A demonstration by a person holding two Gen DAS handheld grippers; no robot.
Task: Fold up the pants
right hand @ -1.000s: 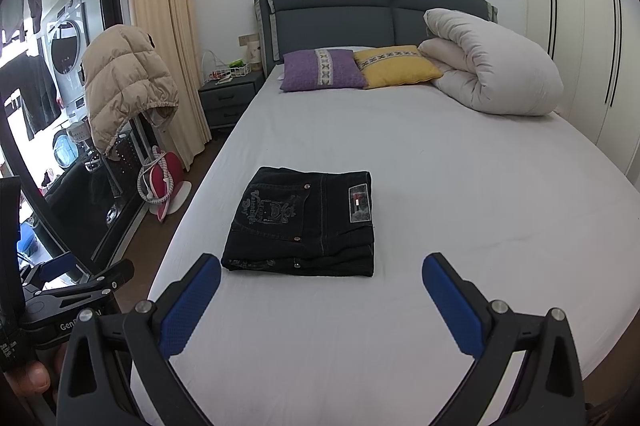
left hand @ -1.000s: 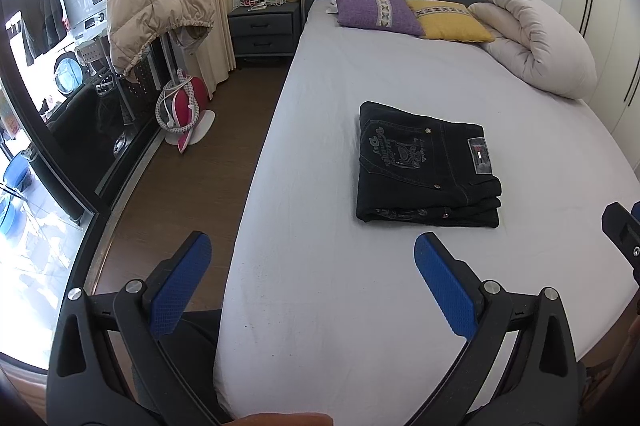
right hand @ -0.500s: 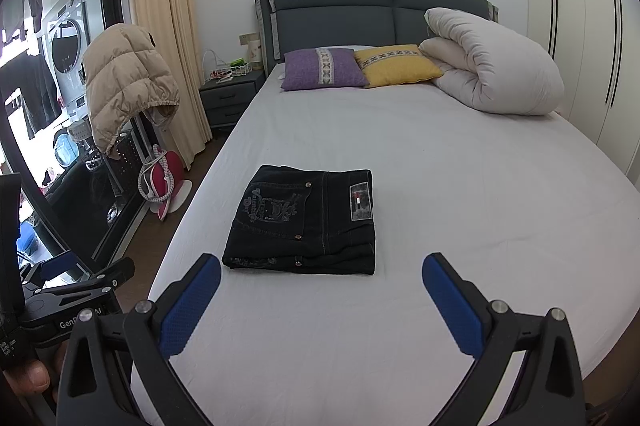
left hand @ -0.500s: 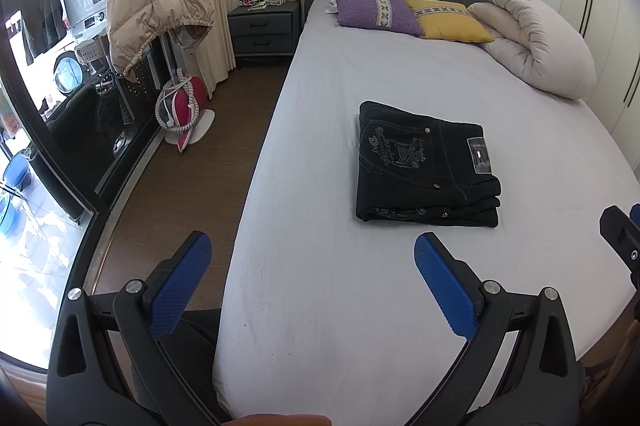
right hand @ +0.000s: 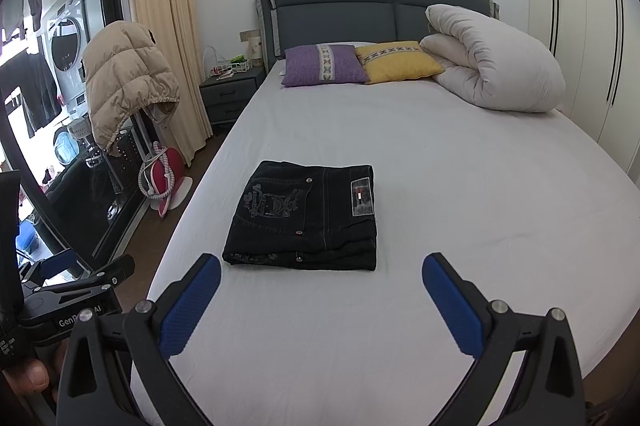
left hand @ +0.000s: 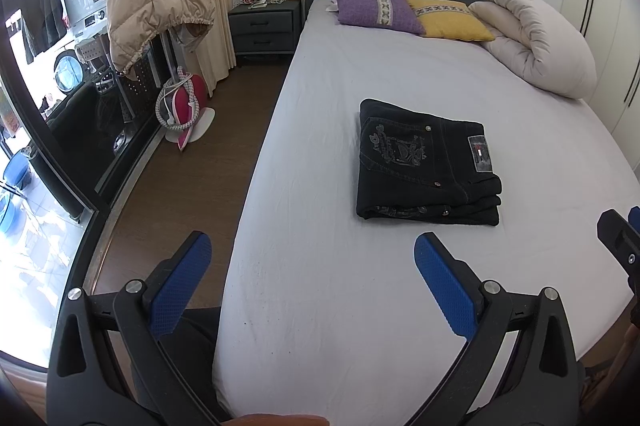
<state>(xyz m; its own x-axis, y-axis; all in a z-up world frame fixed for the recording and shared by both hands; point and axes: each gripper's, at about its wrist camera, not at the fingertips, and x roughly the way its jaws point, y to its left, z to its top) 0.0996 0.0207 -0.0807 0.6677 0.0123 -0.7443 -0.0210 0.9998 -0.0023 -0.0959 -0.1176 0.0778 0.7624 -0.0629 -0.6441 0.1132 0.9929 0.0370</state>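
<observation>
left gripper (left hand: 310, 268) fingers wide, level | right gripper (right hand: 320, 286) fingers wide | pants (right hand: 306, 216) folded, untouched

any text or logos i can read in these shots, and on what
"Gen" then "AI", middle hidden: white label on the left gripper, right wrist view.
Embroidered lettering on the pocket of the folded black pants: too blurred to read.
Grey patch with a small red-white-blue flag, at the pants' waistband: no readable words.
Nothing else legible.
</observation>
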